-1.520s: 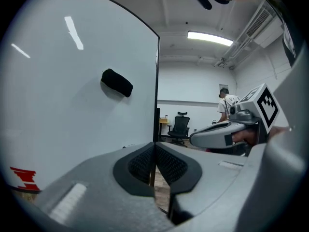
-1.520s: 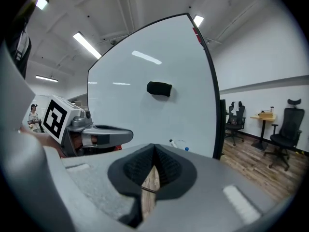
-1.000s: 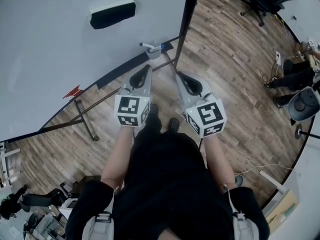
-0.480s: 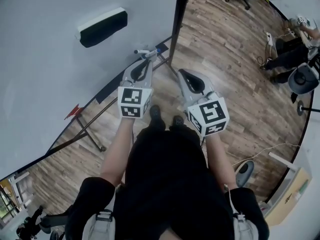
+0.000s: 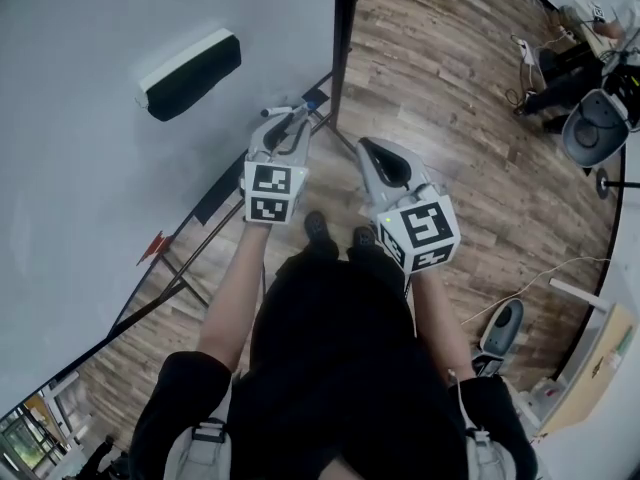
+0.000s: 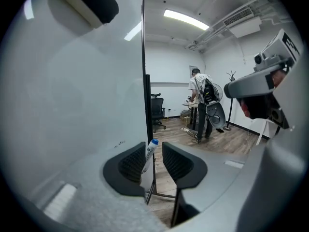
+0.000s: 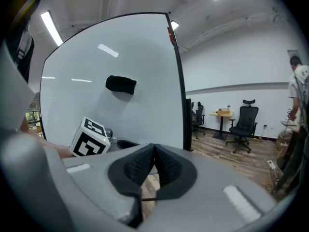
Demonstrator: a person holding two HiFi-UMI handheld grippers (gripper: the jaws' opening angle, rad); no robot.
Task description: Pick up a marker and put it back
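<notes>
My left gripper point(image 6: 154, 148), jaws just opened, flanks the marker point(image 6: 149, 154) at the whiteboard point(image 6: 72, 105); right gripper point(image 7: 154, 149) clenched, empty.

Whiteboard point(image 5: 80, 218) walls off the left. Its black frame post point(image 5: 342, 28) and stand legs point(image 5: 183, 280) crowd the left hand-held gripper point(image 5: 290, 118). Wood floor point(image 5: 450, 98) right of the post lies open. Eraser point(image 5: 190, 61) projects, apparently well clear.

— What's your right gripper view giving you?
— My right gripper point(image 7: 154, 164), jaws pressed together, nothing between them. Whiteboard point(image 7: 96, 115) just past them, a black eraser point(image 7: 120, 84) stuck on it, the left gripper's cube point(image 7: 90, 137) low at the left.
— And to the right?
— An office chair point(image 7: 245, 117) on the wood floor, and a person point(image 7: 300, 81) at the edge.
</notes>
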